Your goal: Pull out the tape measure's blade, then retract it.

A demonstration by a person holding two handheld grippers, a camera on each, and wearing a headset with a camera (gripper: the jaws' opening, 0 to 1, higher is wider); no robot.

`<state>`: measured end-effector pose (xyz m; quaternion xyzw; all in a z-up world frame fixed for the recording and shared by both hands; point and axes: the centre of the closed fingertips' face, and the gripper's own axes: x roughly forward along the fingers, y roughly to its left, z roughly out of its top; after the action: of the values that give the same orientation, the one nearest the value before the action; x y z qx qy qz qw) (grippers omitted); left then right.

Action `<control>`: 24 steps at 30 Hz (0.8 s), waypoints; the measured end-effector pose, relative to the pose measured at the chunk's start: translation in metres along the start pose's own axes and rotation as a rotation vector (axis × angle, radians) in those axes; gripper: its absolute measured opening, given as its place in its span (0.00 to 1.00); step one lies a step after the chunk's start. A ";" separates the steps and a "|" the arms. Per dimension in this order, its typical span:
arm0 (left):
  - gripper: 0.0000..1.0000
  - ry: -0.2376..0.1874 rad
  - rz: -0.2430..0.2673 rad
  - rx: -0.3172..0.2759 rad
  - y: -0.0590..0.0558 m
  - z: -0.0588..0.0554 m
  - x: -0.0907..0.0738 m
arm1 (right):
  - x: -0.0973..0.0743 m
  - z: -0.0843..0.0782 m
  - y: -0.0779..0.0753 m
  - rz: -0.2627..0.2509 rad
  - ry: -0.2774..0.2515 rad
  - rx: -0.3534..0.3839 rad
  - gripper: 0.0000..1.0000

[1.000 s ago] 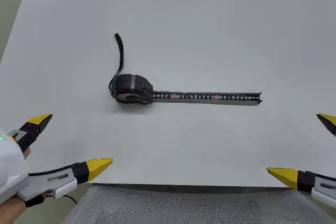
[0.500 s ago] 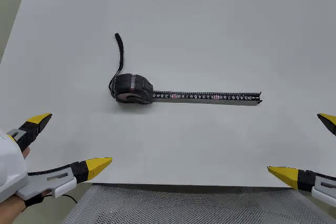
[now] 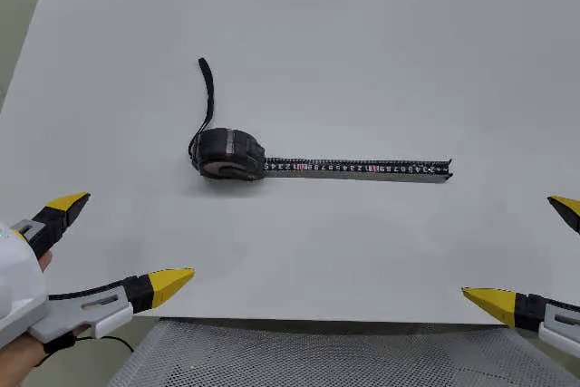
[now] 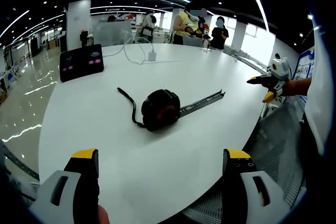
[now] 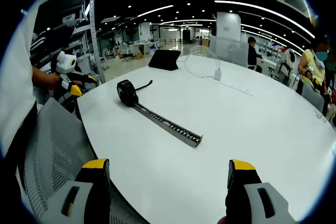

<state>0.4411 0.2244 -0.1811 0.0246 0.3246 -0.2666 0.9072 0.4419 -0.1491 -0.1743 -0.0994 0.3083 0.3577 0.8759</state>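
Tape measure [image 3: 231, 154]: round, black, perhaps rubbery.

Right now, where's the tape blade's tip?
Head view: the blade tip lies on the table right of centre, extended rightward from the tape measure case, nearer the right gripper.

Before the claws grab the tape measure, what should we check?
1. The blade is pulled out of the case: ok, it lies flat on the table.
2. The left claw is open and empty: ok.
3. The right claw is open and empty: ok.
4. A claw is touching the case: not ok, both are apart from it, by the table's near edge.
5. The strap is away from the blade: ok.
6. The blade lock is off: cannot tell.
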 end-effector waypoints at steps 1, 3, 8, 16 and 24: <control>0.96 0.001 0.000 0.000 0.000 0.000 0.000 | 0.000 0.000 0.000 0.000 0.000 -0.001 0.92; 0.96 0.002 -0.001 0.002 0.000 -0.001 0.000 | 0.000 0.000 0.000 0.001 -0.001 0.000 0.92; 0.96 0.000 -0.001 -0.001 0.000 0.000 0.000 | 0.001 0.000 0.000 0.001 0.000 -0.002 0.92; 0.96 -0.004 0.001 -0.001 -0.001 0.001 0.001 | 0.001 0.002 -0.001 0.000 -0.005 0.000 0.91; 0.96 -0.015 0.006 -0.013 -0.004 0.005 0.006 | 0.003 0.006 -0.003 -0.005 -0.016 0.004 0.89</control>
<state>0.4460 0.2175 -0.1800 0.0178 0.3195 -0.2621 0.9105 0.4483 -0.1468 -0.1719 -0.0956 0.3016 0.3557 0.8794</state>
